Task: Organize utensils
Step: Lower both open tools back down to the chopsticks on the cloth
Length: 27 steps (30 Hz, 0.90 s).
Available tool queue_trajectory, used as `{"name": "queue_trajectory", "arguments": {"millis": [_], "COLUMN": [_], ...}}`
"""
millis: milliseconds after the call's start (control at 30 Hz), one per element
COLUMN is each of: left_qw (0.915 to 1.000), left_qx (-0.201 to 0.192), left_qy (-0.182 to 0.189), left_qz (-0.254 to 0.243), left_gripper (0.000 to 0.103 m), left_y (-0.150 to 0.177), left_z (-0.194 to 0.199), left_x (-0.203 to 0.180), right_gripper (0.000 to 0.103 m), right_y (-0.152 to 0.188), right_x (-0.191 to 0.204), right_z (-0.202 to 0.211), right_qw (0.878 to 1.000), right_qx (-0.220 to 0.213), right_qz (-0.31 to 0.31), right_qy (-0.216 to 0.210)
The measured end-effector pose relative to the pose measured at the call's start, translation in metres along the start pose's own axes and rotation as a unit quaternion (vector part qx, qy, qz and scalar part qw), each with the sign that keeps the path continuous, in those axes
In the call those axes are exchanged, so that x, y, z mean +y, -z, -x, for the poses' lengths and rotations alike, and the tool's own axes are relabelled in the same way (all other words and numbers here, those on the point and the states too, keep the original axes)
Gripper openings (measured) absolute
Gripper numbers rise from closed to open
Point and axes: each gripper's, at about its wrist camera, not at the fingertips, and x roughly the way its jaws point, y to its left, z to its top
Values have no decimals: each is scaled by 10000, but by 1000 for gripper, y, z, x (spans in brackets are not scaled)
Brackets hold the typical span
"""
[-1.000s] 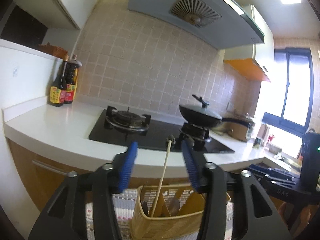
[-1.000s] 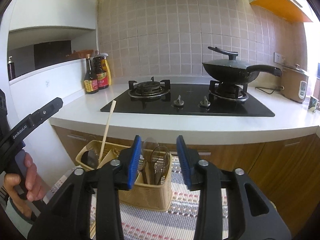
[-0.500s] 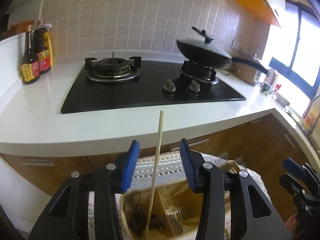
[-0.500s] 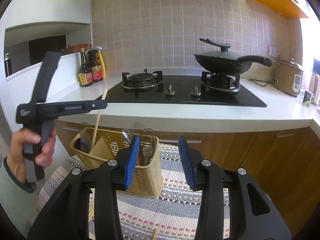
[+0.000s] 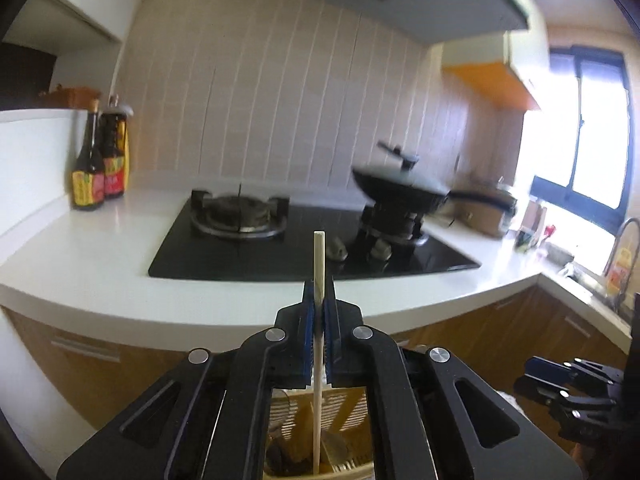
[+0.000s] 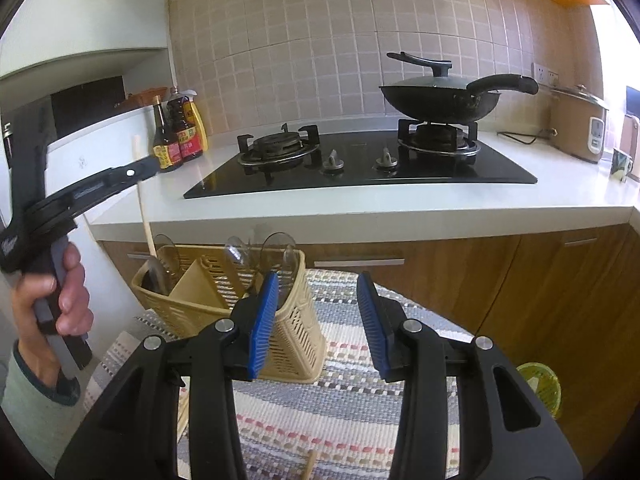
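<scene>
My left tool (image 5: pixel 319 312) is clenched on a single chopstick (image 5: pixel 319 264), pinched near its upper end. The stick stands near upright, and its lower end is down inside the beige utensil basket (image 6: pixel 296 332), in the compartment at the basket's far-left end as the right wrist view shows it.

My right tool (image 6: pixel 316 320) is released and holds nothing, hovering just in front of the basket's near end, over the striped mat (image 6: pixel 344 408).

Risks as I see them:
- The pinch is high and narrow, so the chopstick could pivot between the blue pads and lever against the basket wall.
- The basket looks light (perforated plastic), so a sideways drag could tip it or skate it across the mat.
- Loose sticks (image 6: pixel 310 466) lie on the mat in front of the basket; a low sweep with the right tool could knock them away.
- The left wrist view is motion-blurred, so I can't judge tip depth.
</scene>
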Motion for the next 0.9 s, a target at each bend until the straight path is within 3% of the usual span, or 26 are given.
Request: {"name": "queue_trajectory", "arguments": {"millis": [67,100,133,233,367,533,633,700,900], "left_qw": [10000,10000,9999,9994,9978,9891,9766,9639,9379], "left_qx": [-15,16,72,204,406,1349,2095,2625,3452], "left_qy": [-37,-21,-1,96,54,-32,-162,-283,-217], "left_qz": [31,66,131,276,512,586,457,333,257], "left_gripper": [3,11,25,45,46,46,46,44,42], "left_y": [9,11,15,22,32,68,101,128,173], "left_z": [11,13,18,31,55,69,68,64,59], "left_x": [3,5,9,19,34,42,40,37,36], "right_gripper": [38,38,38,46,48,48,48,48,36], "right_y": [3,4,6,10,23,54,78,92,119], "right_x": [4,5,6,7,5,-1,-1,-1,1], "right_z": [6,9,12,19,18,-2,-15,-22,-34], "right_qw": [10000,10000,10000,9999,9979,9839,9725,9653,9515], "right_qx": [-17,-19,-15,71,619,1719,2254,2526,2962], "right_qz": [44,50,49,-3,-153,-484,-576,-654,-823], "right_qy": [-12,-19,-39,-96,-95,-113,-94,-102,-96]}}
